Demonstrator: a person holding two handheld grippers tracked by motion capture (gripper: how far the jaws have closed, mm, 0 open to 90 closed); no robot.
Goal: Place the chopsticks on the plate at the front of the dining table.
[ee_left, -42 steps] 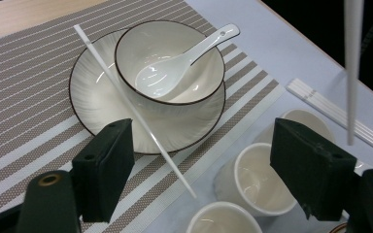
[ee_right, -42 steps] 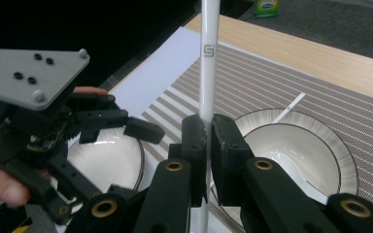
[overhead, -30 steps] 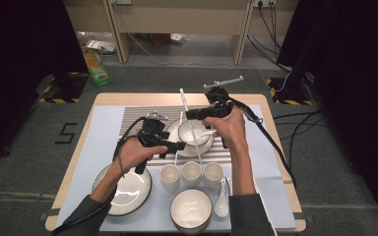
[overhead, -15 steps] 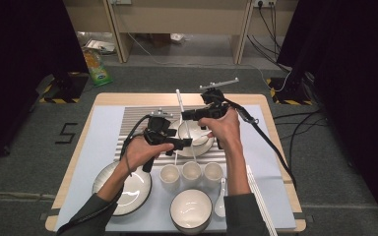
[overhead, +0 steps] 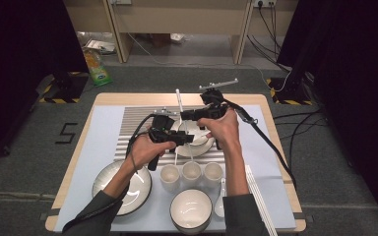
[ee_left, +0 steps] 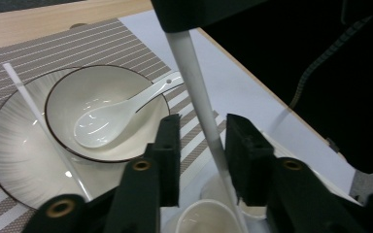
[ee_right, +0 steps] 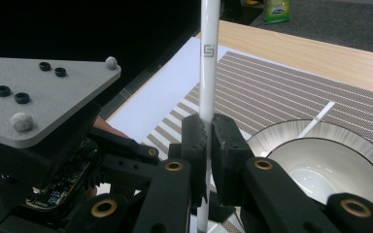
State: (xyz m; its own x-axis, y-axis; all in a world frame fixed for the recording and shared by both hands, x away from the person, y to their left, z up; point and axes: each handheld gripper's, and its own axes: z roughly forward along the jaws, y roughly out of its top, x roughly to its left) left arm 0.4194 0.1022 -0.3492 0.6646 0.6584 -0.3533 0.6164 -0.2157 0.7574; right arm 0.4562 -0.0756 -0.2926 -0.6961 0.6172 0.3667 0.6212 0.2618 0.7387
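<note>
Landmark: the small bowl (overhead: 193, 132) with a dark rim, sitting on a ribbed plate (overhead: 204, 147) on the striped mat (overhead: 138, 123); every place below is told from this bowl
Right gripper (overhead: 186, 116): held over the far edge of the bowl; its jaws are pressed tight on a white chopstick (ee_right: 208, 73), which stands upright between them with a small square mark printed on it above the grip
Held chopstick, from the left gripper view: the stick (ee_left: 196, 97) comes down from the right gripper's black body at the top and passes through the gap of the left tongs
Left gripper (overhead: 189, 139): on the near-left side of the bowl, jaws pointing toward it; the jaws stand apart with the chopstick between them, not yet closed; whether a pad touches the stick I cannot tell
Second chopstick (ee_left: 39, 114): lies across the rim of the plate, on the bowl's left side in the left gripper view
Spoon (ee_left: 111, 116): white ceramic, lying inside the bowl with its handle resting over the rim
Three cups (overhead: 192, 173): in a row just nearer the person than the bowl
Large plate (overhead: 122, 186): near-left of the bowl, well apart
Second bowl (overhead: 191, 208): at the near table edge, beyond the cups
</note>
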